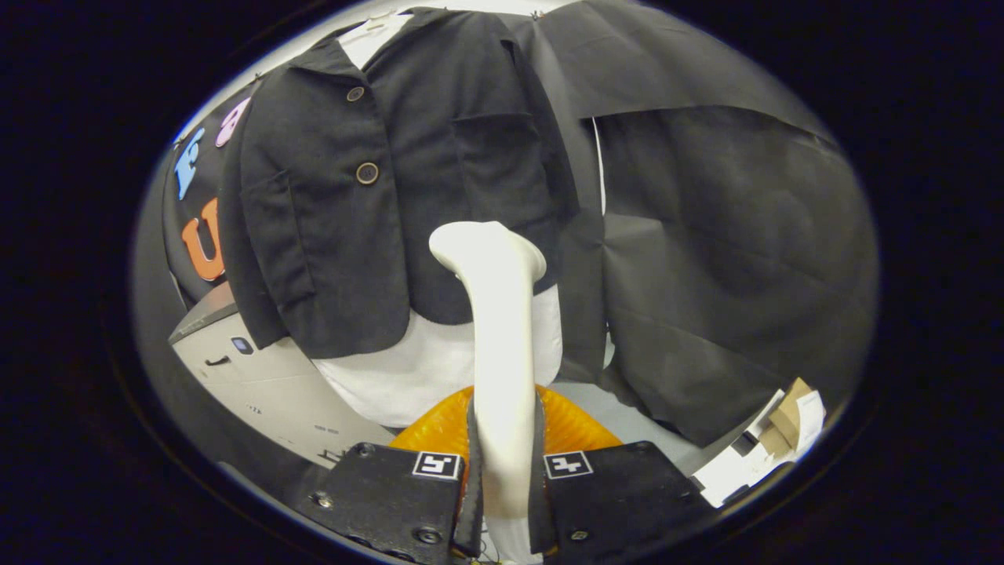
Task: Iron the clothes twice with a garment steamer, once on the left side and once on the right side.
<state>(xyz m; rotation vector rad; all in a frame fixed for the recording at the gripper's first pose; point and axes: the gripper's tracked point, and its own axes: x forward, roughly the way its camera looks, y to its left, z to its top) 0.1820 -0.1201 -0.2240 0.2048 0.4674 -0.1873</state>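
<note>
The garment steamer [499,337] is showing smooth plastic with a soft sheen, its handle pinched between both fingers of the gripper [502,479]. The jacket [408,188] is hanging as matt woven cloth with glossy buttons. Under it a shirt [423,369] is looking like plain smooth cloth. The orange piece [576,424] is gleaming, possibly ribbed translucent plastic.

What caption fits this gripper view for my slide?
Hand-held gripper shut on the white garment steamer, its head raised toward the hem of the dark jacket.
</note>
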